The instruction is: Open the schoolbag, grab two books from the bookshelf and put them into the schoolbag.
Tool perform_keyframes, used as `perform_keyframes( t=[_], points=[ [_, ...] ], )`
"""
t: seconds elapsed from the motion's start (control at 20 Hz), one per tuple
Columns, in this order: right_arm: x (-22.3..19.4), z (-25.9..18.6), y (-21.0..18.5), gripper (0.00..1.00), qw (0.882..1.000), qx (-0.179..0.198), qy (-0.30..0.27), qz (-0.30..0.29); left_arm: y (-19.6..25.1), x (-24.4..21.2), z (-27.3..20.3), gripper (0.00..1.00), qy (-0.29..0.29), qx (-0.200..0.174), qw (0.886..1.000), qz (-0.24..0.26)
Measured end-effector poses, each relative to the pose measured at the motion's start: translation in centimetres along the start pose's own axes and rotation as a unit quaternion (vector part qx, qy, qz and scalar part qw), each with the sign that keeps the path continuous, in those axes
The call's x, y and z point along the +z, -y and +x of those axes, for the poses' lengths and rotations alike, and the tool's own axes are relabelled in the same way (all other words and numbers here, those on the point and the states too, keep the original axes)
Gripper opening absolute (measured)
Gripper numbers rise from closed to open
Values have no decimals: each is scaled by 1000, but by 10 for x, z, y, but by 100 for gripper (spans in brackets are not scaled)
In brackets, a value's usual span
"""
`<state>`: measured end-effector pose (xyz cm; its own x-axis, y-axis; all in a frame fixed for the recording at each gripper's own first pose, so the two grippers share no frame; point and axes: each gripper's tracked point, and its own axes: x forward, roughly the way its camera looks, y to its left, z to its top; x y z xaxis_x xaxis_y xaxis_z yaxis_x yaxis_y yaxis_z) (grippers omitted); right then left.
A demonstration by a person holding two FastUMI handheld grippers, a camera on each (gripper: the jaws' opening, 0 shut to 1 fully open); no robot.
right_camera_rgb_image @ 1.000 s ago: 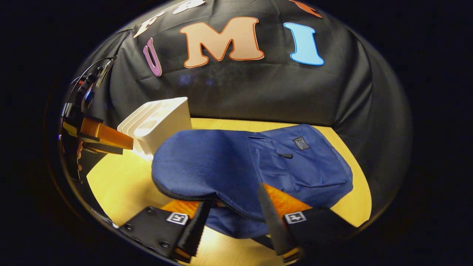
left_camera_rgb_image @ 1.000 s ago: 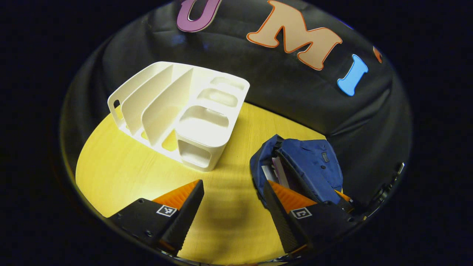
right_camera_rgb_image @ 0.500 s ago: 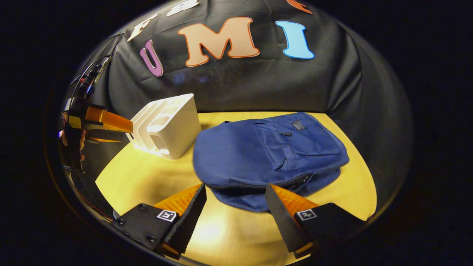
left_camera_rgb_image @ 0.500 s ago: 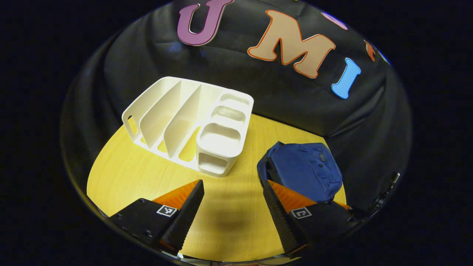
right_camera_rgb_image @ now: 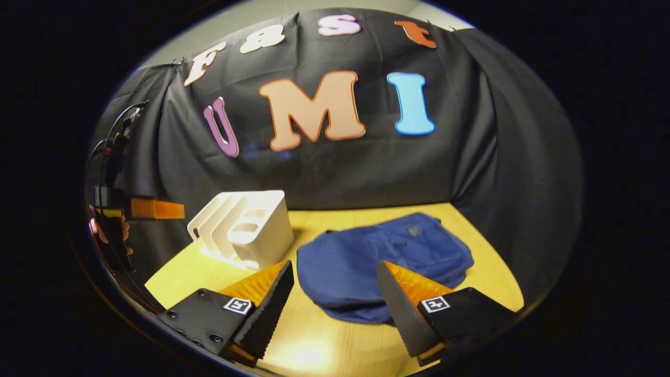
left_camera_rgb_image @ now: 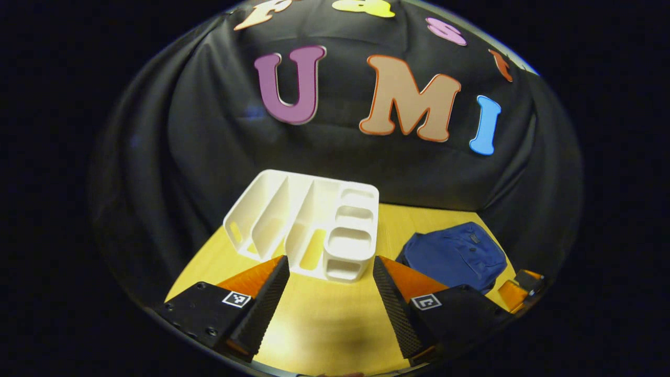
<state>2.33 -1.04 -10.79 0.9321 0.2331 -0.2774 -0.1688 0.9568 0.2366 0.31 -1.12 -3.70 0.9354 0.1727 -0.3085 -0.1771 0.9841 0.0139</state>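
Lying flat on the yellow worktop (right_camera_rgb_image: 471, 251), the blue schoolbag (right_camera_rgb_image: 382, 262) sat to the right of the white bookshelf (right_camera_rgb_image: 246, 230), the two near each other but apart. The shelf's slots looked bare of books from both views, and the bag's flap lay down, so I judged the loading done and the job at its close; whether the books were inside could not be seen. The right hand-held gripper (right_camera_rgb_image: 332, 298) hung above the near edge of the bag with its fingers spread wide, gripping nothing. The left hand-held gripper (left_camera_rgb_image: 330, 293) was likewise spread and empty, pointed at the shelf (left_camera_rgb_image: 314, 230), with the bag (left_camera_rgb_image: 455, 256) off to its right. In the right gripper view it showed at the far left (right_camera_rgb_image: 152, 209), held in a person's hand (right_camera_rgb_image: 99, 230).

To finish well, I thought both should draw straight back and up, keeping clear of the bag's fabric so no finger snagged it or nudged the light shelf. The worktop was smooth pale wood, and black cloth walled the booth (right_camera_rgb_image: 340, 173) behind and to the sides.
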Motion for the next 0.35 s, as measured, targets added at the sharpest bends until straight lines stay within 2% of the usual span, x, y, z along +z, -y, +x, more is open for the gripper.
perform_keyframes(
  t=[0.15, 0.2, 0.3, 0.35],
  points=[
    [45, -2, -9, 100, 998, 2, 55, -2, -1, 53, -15, 94, 96, 1, 995, 3],
    [54, -4, -9, 97, 998, 2, 70, -5, -7, 64, -22, 94, 120, 6, 993, 3],
    [66, -7, -17, 100, 996, 6, 87, -8, -7, 82, -31, 94, 164, 2, 986, 5],
    [69, -8, -22, 100, 996, 8, 91, -8, -7, 89, -35, 89, 181, -3, 983, 2]
  ],
)
